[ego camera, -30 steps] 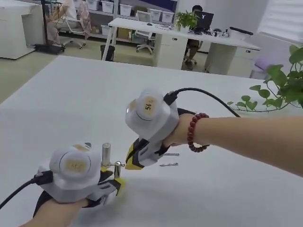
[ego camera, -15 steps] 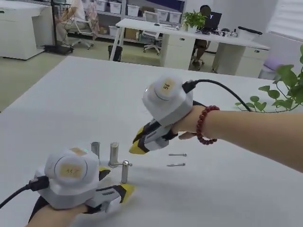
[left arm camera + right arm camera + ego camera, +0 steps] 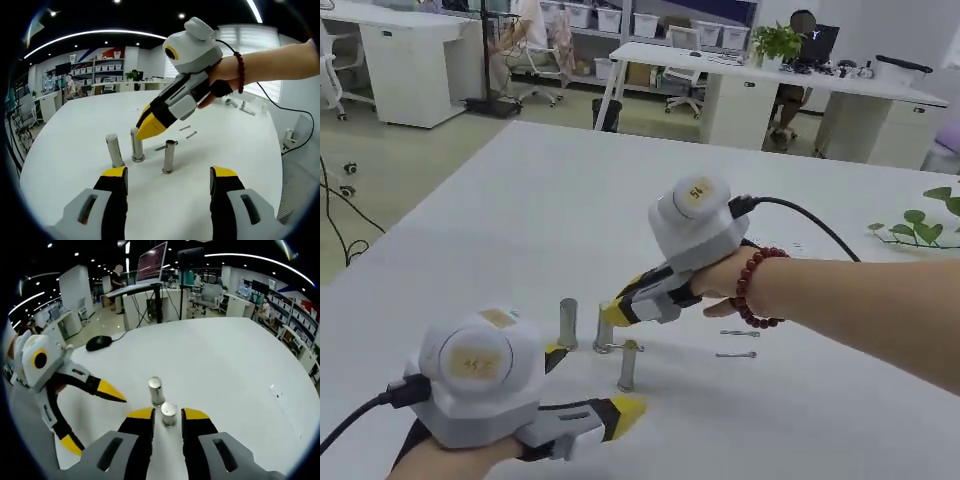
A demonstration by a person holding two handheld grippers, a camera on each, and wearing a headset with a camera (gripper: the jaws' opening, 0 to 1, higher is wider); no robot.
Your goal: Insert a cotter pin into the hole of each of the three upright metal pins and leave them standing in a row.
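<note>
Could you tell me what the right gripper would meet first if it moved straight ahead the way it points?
The upright metal pin standing between the tips of the right gripper; a second pin stands just beyond it, though depth is hard to judge.

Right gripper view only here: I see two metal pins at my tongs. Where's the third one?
Observer: The third metal pin stands apart from those two, closest to the left gripper.
Operator: Does it have its pin in?
Observer: Yes, a cotter pin sticks out sideways through its top.
Operator: Any spares to pick?
Observer: Two spare cotter pins lie on the table, off to the right in the head view.
</note>
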